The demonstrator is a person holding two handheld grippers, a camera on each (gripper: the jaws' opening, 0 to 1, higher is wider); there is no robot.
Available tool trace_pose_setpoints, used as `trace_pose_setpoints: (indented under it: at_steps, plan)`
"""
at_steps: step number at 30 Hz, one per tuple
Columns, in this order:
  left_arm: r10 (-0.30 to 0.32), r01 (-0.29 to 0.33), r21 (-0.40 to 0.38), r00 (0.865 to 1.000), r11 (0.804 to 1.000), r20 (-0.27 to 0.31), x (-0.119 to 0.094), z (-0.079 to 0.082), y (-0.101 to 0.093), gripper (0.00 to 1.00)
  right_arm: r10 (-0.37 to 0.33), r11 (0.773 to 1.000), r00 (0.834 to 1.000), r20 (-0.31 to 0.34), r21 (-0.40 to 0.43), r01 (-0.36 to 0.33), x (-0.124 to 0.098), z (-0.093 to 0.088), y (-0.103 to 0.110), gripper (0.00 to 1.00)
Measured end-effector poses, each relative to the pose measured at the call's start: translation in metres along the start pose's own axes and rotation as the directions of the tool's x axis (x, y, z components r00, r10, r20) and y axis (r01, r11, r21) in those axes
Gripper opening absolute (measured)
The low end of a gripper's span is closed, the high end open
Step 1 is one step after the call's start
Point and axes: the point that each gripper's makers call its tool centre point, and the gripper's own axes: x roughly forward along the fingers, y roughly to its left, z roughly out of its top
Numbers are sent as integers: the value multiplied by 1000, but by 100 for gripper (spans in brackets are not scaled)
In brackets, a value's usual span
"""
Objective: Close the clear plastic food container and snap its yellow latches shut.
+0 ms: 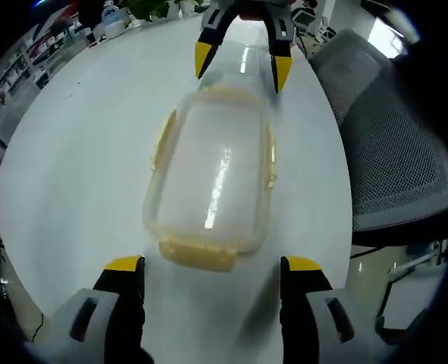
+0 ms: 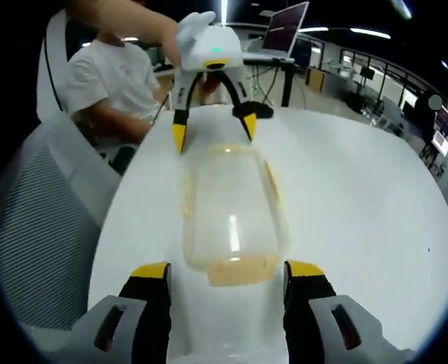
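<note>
Between the two pairs of spread, empty jaws, on the white bench [image 1: 79, 152]: the clear container [image 1: 212, 178], lid seemingly seated. Left gripper [image 1: 212, 265] at one short end, right gripper [image 2: 227, 269] opposite. Yellow latches [image 1: 197, 254] probably unsnapped; pressing them down remains.

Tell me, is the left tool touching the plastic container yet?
Apart. In the left gripper view, bare white table shows between the left tool's open jaws and the container's near yellow latch.

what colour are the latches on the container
Yellow, on a clear container; the latches show best in the left gripper view.
</note>
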Motion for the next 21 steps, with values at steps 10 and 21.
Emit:
trace_pose_setpoints:
  at_steps: [10,21]
  plan:
    - [-13,14,54,999,998,-32,7,0,1,71,-9,1000,999,-38,-17,8,5,-5,-5,58]
    - [-22,26,84,999,996,-42,8,-1,1,69,0,994,995,-97,-107,-11,13,-5,-5,53]
